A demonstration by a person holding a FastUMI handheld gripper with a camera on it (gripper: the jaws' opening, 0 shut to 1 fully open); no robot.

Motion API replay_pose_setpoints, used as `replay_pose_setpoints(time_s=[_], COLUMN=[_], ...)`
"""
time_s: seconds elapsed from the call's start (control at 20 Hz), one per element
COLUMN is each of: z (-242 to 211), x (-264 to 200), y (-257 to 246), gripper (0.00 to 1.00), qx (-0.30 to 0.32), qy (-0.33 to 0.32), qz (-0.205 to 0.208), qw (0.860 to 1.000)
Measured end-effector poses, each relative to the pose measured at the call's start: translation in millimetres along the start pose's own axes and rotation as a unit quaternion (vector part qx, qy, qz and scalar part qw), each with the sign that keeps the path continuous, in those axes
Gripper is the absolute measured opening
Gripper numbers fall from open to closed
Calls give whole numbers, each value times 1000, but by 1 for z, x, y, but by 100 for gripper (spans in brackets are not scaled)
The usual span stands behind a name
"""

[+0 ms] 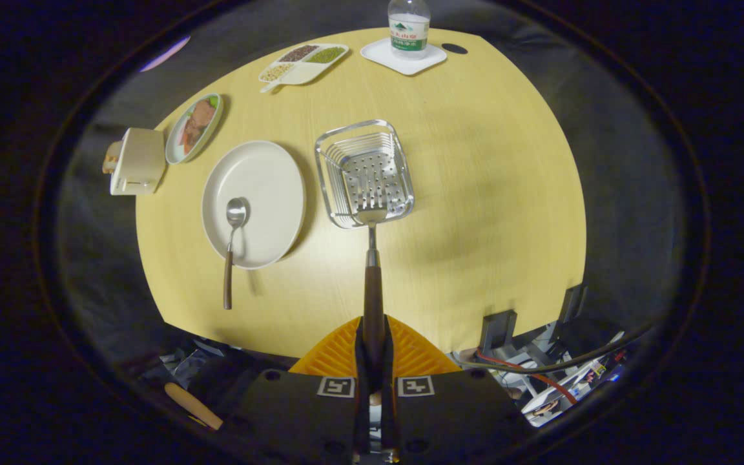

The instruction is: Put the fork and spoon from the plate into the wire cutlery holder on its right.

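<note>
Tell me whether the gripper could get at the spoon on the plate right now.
Probably not yet: the gripper is shut on the fork, held over the wire holder. The spoon itself lies uncovered on the plate.

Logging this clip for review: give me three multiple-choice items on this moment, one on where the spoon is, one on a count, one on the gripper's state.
1. Where does the spoon lie?
A. Inside the wire cutlery holder
B. Bowl on the plate, handle out over the rim toward the gripper
C. Beside the water bottle

2. How many compartments does the divided snack tray have?
A. Three
B. Five
C. One

3. What is the gripper doing?
A. Open, holding nothing
B. Shut on the spoon
C. Shut on the fork

Key:
1 B, its bowl rests on the plate, left of the wire cutlery holder.
2 A, three fillings sit side by side.
3 C, both fingers press the handle of the fork, whose head end reaches the holder's near rim.
</note>
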State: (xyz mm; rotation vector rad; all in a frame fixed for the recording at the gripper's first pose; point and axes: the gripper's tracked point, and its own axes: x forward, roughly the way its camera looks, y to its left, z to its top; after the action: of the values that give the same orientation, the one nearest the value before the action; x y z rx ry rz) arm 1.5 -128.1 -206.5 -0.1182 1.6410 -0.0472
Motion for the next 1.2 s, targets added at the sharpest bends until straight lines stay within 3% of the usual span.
replay_pose_setpoints(time_s=[0.15,0.35,0.6,0.95,1.2], z=[10,22,9,-3,-1], x=[2,-1,-16,-51,-54], y=[-2,2,0,25,65], gripper=[10,18,52,99,99], qx=[15,44,37,34,21], qy=[9,-6,-23,-114,-213], qz=[10,35,38,79,105], qw=[1000,998,998,990,971])
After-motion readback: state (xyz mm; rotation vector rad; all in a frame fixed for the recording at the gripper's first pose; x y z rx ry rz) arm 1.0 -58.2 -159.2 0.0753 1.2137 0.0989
